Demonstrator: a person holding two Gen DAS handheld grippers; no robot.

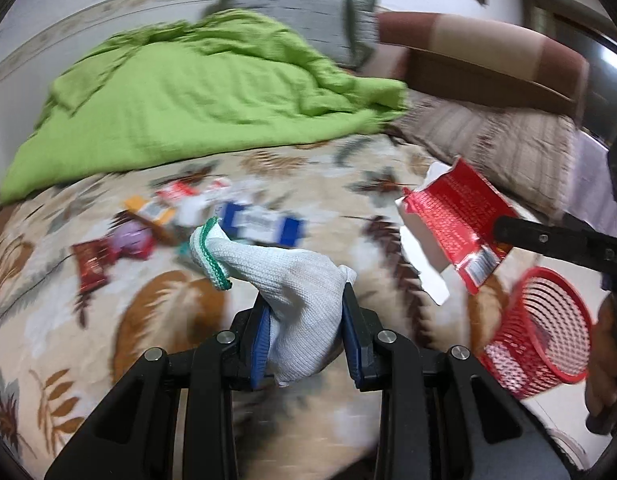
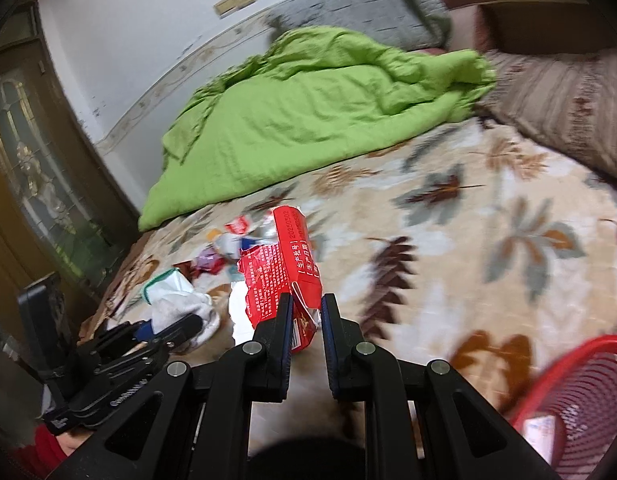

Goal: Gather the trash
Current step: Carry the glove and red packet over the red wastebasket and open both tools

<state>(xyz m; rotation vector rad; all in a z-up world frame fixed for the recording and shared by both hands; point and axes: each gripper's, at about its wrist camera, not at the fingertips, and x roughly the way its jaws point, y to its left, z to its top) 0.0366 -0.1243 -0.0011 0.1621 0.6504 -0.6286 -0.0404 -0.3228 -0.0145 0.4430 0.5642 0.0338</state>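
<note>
Our left gripper (image 1: 304,324) clamps a knitted white glove (image 1: 292,280); our right gripper (image 2: 306,320) pinches a torn, crinkly red wrapper (image 2: 282,268) near the red mesh basket (image 2: 580,404).

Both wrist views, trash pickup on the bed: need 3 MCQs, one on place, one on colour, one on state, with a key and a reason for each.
1. Where does the basket stand?
A. on the floor
B. on the bed, right of the left gripper
C. on the green quilt

2. What colour is the packet in the right gripper?
A. red
B. blue
C. yellow

3. What does the left gripper hold?
A. nothing, jaws wide open
B. a blue box
C. a white glove with a green cuff

Key: 1 B, the basket sits on the leaf-print bedspread at lower right. 2 A, red printed wrapper, torn open. 3 C, the knit glove is pinched between its blue pads.
</note>
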